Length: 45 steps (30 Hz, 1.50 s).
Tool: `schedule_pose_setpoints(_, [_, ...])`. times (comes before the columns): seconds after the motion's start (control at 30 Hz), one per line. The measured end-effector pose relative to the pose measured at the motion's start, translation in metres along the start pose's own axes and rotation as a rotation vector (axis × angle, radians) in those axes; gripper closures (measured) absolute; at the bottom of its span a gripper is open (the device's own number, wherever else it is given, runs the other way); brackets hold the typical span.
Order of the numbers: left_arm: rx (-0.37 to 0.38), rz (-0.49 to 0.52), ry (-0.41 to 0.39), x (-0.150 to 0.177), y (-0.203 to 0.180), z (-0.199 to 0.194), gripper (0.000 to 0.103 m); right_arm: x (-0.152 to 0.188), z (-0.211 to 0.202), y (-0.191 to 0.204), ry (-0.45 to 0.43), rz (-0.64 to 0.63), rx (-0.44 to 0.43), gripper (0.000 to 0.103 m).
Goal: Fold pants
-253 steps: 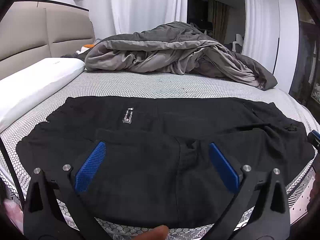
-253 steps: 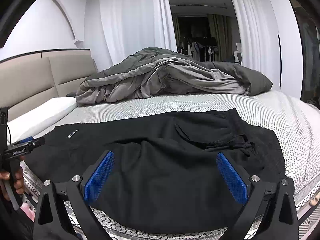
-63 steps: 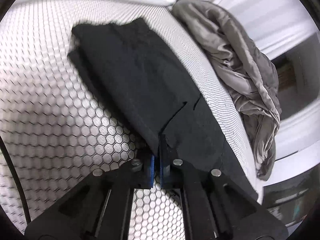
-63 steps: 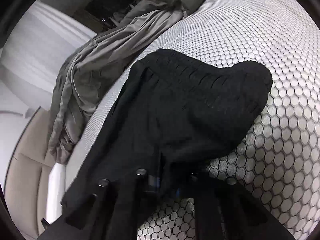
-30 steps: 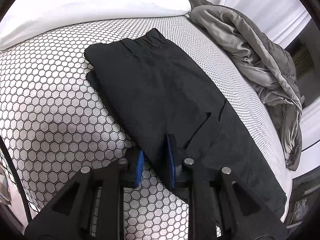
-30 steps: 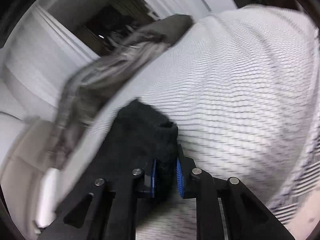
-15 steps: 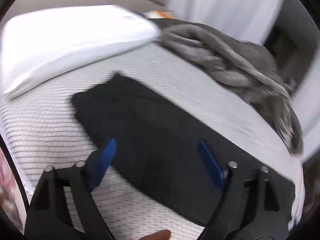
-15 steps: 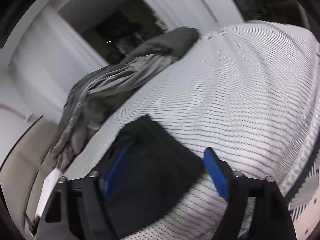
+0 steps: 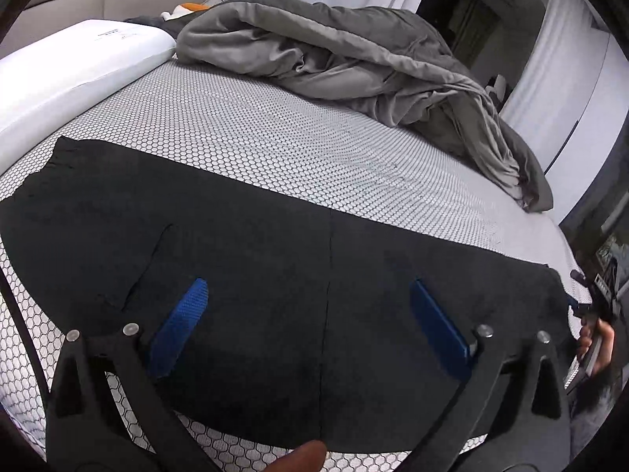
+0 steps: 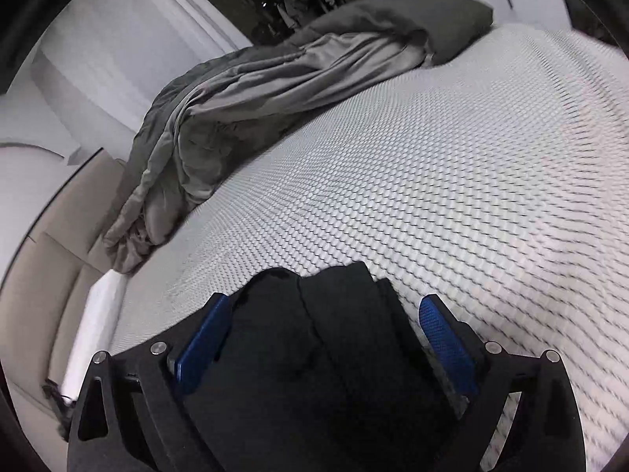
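The black pants [image 9: 275, 259] lie flat on the bed, folded lengthwise into a long strip that runs left to right near the front edge. My left gripper [image 9: 310, 314] is open and empty, hovering over the middle of the strip. My right gripper [image 10: 322, 334] is open too, its blue pads [image 10: 444, 342] either side of the pants' end [image 10: 314, 338] without pinching it. In the left wrist view the right gripper's hand [image 9: 593, 338] shows at the strip's right end.
A crumpled grey duvet [image 9: 354, 55] lies across the far side of the bed. A white pillow [image 9: 70, 78] sits at the left by the beige headboard [image 10: 47, 275]. The honeycomb-patterned mattress [image 9: 275, 133] shows between pants and duvet.
Both grippers were shut on the pants' edge a second ago. They have let go, opened wide and pulled back. The pants now lie as a long folded strip.
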State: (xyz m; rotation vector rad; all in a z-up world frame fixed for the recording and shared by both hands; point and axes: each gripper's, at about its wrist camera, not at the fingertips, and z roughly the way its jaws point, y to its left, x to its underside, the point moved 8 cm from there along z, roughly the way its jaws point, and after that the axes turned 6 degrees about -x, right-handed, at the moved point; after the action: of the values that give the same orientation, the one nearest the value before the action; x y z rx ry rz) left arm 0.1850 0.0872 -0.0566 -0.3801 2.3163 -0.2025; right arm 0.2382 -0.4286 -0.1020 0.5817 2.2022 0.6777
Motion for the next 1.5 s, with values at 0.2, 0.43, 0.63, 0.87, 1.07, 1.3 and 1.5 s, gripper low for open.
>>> schedule_pose_setpoints(0.2, [0.009,-0.043,0.027,-0.007,0.009,0.019,0.001,0.000,0.003,0.033,0.086,-0.157,-0.185,0.033])
schedule_pose_setpoints(0.43, [-0.016,-0.011,0.040,-0.001,0.007,0.024,0.001,0.007,0.016,0.012,0.171,-0.223,0.021,0.093])
schedule_pose_setpoints(0.63, [-0.026,-0.003,0.048,0.001,0.005,0.028,0.001,-0.011,0.001,-0.001,0.049,-0.221,0.136,0.095])
schedule_pose_setpoints(0.87, [-0.032,0.034,0.032,0.003,-0.008,0.018,0.001,-0.002,-0.015,-0.016,-0.053,-0.146,0.325,0.049])
schedule_pose_setpoints(1.07, [0.018,0.191,0.026,0.027,-0.071,0.002,0.001,0.058,-0.064,0.063,-0.101,-0.250,0.221,0.007])
schedule_pose_setpoints(1.3, [0.093,0.433,0.107,0.093,-0.161,0.014,0.001,0.158,0.007,0.144,0.150,-0.402,0.126,0.007])
schedule_pose_setpoints(1.5, [0.045,0.562,0.197,0.130,-0.175,0.045,0.001,0.212,0.056,0.160,0.247,-0.725,0.222,0.006])
